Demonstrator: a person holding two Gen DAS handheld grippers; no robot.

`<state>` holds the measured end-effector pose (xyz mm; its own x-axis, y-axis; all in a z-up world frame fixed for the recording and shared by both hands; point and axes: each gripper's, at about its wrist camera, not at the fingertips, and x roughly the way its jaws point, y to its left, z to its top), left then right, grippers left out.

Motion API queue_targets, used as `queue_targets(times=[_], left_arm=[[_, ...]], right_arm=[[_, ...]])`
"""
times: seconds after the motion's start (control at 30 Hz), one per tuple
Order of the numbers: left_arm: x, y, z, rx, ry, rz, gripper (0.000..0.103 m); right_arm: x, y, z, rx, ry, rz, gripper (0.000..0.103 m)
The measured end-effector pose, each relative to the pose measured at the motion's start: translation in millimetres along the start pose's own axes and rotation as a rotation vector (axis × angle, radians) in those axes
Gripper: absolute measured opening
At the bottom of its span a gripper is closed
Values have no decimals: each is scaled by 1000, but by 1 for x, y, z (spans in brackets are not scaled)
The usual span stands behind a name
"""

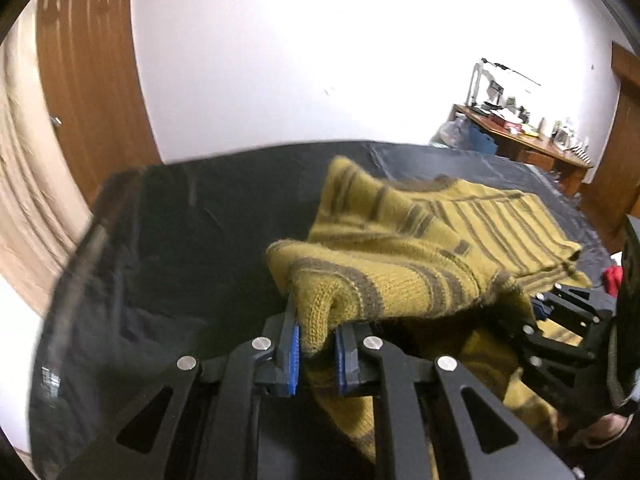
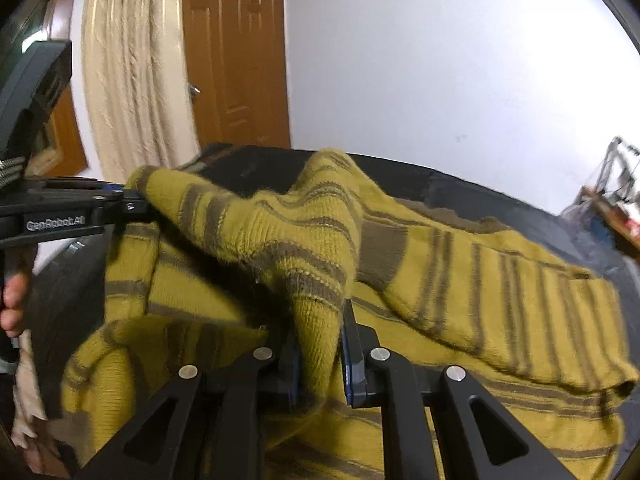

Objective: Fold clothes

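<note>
My left gripper (image 1: 316,344) pinches a bunched fold of the mustard-yellow knitted sweater with brown stripes (image 1: 420,240), lifted over the black-covered table (image 1: 180,240). My right gripper (image 2: 320,360) pinches another fold; only its view shows my hand (image 2: 14,300) and the cream curtain (image 2: 132,80).

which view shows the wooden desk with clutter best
The left wrist view: the wooden desk with clutter shows its whole top at far right. The right wrist view catches only a blurred corner at the frame edge.

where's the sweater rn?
The sweater is pinched in both claws, left claw and right claw, lifted at the near edge, its far part draped on the dark bed cover.
</note>
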<state>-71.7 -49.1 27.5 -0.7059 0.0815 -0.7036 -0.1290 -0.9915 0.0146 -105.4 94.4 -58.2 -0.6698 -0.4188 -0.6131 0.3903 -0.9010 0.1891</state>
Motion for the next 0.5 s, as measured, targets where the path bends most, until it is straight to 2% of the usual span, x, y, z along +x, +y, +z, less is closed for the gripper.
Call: queue_targets(times=[0.13,0.23,0.3,0.43,0.5], left_arm=[[-21,17,-4,-10,-19,83,15],[-22,41,-10,-22,-24,147,15],[-26,55,-9,-10,-41,222,15],[-30,67,-8,16,-57,302,15],[-23,64,-10,69,-56,352,15]], right_arm=[[-3,-1,0,31,-7,93,19],[-4,2,-3,27,-8,138,33],[-5,7,-6,9,-6,154,71],[-7,16,-14,-25,6,189,72],[-3,22,-22,-46,40,200,72]])
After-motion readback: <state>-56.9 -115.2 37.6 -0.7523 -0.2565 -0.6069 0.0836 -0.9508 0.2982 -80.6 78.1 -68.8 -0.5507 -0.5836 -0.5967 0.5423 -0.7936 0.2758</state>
